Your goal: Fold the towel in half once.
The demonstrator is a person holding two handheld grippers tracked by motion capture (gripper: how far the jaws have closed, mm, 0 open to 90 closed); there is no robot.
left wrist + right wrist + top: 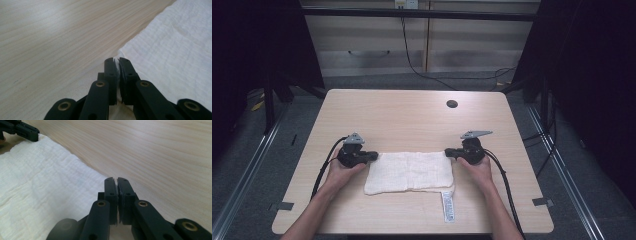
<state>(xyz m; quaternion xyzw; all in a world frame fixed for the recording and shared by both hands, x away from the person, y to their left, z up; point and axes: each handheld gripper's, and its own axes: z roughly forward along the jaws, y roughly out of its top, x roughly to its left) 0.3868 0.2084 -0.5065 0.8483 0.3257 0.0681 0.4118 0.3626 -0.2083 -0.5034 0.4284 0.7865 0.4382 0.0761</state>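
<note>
A white folded towel (pixel 409 172) lies flat on the near half of the wooden table (pixel 412 112). My left gripper (pixel 373 156) sits at the towel's far left corner. In the left gripper view the jaws (pixel 117 60) are shut, with a thin sliver of towel (pixel 175 50) between them. My right gripper (pixel 448 152) is at the far right corner. Its jaws (pixel 115 179) are shut at the edge of the towel (pixel 37 182), pinching the corner. The left gripper (pixel 35 135) also shows across the cloth in the right gripper view.
A white label (pixel 448 206) hangs from the towel's near right corner toward the table's front edge. A round cable hole (pixel 452 104) sits at the back right of the table. Beyond the table stand cabinets (pixel 422 40).
</note>
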